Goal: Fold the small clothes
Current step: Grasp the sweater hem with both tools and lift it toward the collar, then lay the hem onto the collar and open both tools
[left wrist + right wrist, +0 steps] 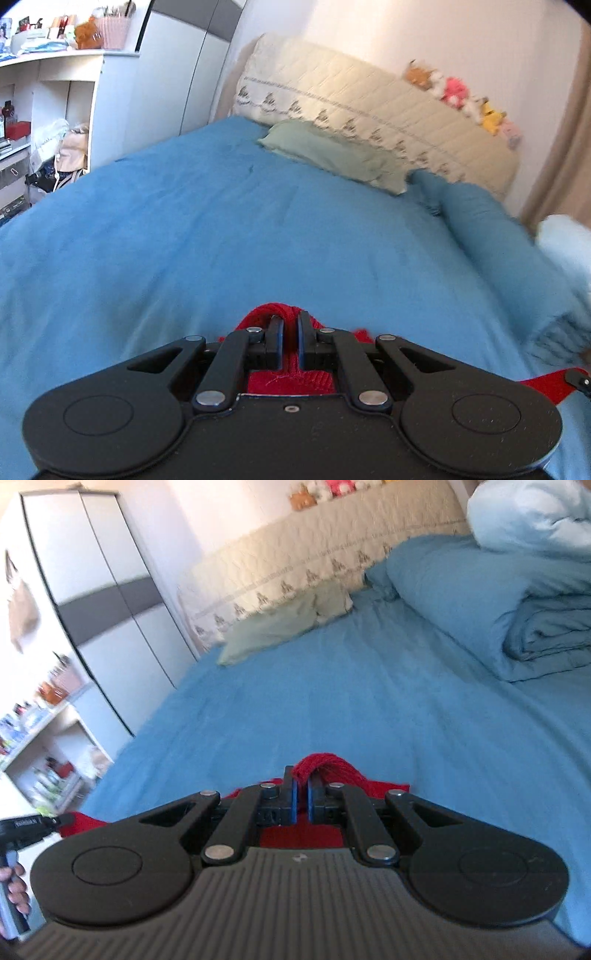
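A red knitted garment (291,380) hangs between my two grippers above the blue bedspread (221,240). My left gripper (290,321) is shut on a bunched edge of it; the cloth pokes out past the fingertips. My right gripper (301,779) is shut on another bunched edge of the red garment (325,771). The right gripper's tip (580,380) shows at the far right of the left wrist view, with red cloth stretched toward it. The left gripper (29,827) shows at the far left of the right wrist view. Most of the garment is hidden under the gripper bodies.
A pale green pillow (332,155) lies against the quilted cream headboard (369,107). A folded blue duvet (498,602) with a white pillow (532,513) on it fills the bed's right side. A wardrobe (103,602) and cluttered shelves (48,92) stand left of the bed.
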Tool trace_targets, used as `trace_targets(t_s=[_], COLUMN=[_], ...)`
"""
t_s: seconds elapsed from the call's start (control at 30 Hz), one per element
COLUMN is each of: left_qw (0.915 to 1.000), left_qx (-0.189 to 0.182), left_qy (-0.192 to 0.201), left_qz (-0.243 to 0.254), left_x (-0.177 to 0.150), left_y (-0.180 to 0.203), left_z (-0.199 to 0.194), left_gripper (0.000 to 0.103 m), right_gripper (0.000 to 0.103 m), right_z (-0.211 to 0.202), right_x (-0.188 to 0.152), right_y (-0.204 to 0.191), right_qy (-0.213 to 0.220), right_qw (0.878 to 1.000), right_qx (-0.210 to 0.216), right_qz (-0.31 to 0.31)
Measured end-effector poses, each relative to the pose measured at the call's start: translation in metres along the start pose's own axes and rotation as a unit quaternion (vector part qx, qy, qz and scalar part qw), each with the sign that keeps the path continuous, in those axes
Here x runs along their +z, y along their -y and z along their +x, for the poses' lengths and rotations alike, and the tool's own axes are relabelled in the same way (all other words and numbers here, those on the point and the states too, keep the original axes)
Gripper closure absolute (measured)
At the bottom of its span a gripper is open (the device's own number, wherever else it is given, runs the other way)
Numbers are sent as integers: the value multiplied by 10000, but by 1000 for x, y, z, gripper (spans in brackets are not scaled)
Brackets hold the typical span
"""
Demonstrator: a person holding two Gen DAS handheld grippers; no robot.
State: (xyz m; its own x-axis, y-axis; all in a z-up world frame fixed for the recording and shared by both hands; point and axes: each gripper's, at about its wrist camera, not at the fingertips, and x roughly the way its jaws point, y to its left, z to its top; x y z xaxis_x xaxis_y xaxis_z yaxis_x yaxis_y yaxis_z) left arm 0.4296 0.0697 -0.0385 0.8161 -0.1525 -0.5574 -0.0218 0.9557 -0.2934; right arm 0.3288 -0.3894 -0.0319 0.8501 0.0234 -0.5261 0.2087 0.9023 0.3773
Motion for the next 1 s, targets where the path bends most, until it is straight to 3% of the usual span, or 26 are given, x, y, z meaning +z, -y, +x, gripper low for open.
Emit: trace_targets(t_s=[0.2,0.43,0.5,0.53,0.57,0.6,0.63,0.7,0.77,0.9,1.0], left_qw=[9985,9979,9976,9976,9974,9971,9966,9953,9953,9940,9914], left_qx=[276,392,471,516,608,718,821,875,684,27,96], left_qy=[-442,-496,-473,-409,-342,-219,-42,149,145,-192,-464], left_qz=[-176,-137,-181,-216,-194,-108,43,383,671,1075,1217], left_x=[-18,-21,-21,-21,-22,-22,-22,-25,-35,-75,-109], left_y=[-9,-13,-14,-16,-15,-14,-12,-4,3,13,9], left_z=[94,131,140,140,139,136,127,108,85,53,47], left_gripper=[96,94,87,59,27,19,13,13,8,1,0], right_gripper=[83,82,72,45,27,8,6,6,6,0,0], right_z=[119,172,180,182,180,177,169,153,136,107,90], right_x=[-18,-24,-24,-26,-29,-29,-31,-34,-43,-77,-106], right_y=[37,60,58,56,55,51,48,42,28,5,-2], right_qy=[-508,-493,-447,-375,-322,-231,5,202,258,295,227], right_qw=[9979,9975,9975,9972,9965,9957,9960,9966,9948,9888,9871], right_qx=[-328,-299,-440,-595,-756,-891,-890,-741,-695,-615,-403], right_qz=[248,410,325,235,172,89,-33,-294,-697,-1327,-1534])
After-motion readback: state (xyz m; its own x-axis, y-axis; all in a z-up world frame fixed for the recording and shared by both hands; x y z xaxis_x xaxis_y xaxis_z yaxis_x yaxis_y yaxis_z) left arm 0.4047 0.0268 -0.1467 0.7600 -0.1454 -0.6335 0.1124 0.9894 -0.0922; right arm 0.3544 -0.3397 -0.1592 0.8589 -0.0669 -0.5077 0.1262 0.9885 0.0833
